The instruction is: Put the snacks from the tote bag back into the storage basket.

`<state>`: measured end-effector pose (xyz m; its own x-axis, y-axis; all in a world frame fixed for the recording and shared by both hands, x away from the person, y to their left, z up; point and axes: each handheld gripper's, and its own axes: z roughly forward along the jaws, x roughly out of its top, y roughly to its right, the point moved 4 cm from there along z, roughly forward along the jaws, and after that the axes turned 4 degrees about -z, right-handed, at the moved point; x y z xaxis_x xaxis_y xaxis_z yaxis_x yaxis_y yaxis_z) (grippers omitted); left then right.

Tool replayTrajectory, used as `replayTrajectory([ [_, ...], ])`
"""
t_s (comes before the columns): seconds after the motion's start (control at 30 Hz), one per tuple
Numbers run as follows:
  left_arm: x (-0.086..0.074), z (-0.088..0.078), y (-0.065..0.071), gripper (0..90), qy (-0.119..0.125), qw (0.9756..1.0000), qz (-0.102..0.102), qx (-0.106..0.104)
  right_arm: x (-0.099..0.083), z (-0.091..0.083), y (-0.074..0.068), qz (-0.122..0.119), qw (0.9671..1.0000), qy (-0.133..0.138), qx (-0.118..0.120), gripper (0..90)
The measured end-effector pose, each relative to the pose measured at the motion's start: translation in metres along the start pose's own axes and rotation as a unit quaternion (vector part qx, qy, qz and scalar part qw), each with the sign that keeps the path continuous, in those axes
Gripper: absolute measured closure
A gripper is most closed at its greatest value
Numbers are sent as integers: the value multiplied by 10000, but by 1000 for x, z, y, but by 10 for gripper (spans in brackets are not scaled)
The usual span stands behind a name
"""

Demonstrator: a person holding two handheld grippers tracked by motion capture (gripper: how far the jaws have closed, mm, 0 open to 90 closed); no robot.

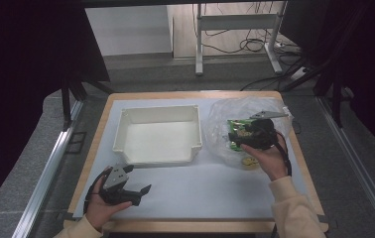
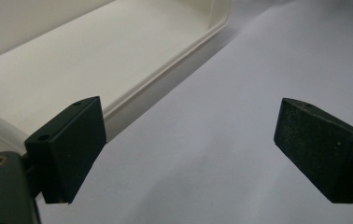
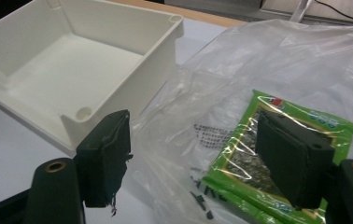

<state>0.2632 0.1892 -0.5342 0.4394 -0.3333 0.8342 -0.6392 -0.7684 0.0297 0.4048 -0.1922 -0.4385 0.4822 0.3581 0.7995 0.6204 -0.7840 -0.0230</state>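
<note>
Bin (image 1: 158,135) empty; green packet (image 3: 277,154) in clear bag (image 3: 277,70).

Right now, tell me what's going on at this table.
A person sits at the table with a tool in each hand. The right tool is open over a green snack packet that lies with a clear plastic bag, one jaw over the packet; nothing is gripped yet. The left tool is open and holds nothing, low over the white mat near the front of an empty white bin. The bin stands left of the bag.
</note>
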Motion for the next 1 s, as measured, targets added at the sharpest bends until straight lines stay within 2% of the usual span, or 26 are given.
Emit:
replayTrajectory([
  [0.17, -1, 1, 1, 90, -13, 10000, 21, 13, 4, 2, 9, 75, 9999, -57, -94, 274],
  [0.33, -1, 1, -1, 91, -18, 10000, 0, 6, 8, 11, 26, 149, 9993, -285, -197, 279],
  [0.43, -1, 0, -1, 91, -9, 10000, -1, 13, 9, 14, 32, 196, 9990, -324, -250, 283],
  [0.67, -2, -1, -2, 91, -6, 10000, 2, 25, 9, 26, 54, 405, 9964, -632, -393, 280],
  [0.83, -2, -1, -2, 91, -5, 10000, 13, 17, 5, 31, 62, 512, 9952, -731, -398, 283],
  [1.0, -2, 0, -2, 91, -24, 10000, 21, 28, 1, 36, 69, 522, 9936, -877, -491, 295],
])
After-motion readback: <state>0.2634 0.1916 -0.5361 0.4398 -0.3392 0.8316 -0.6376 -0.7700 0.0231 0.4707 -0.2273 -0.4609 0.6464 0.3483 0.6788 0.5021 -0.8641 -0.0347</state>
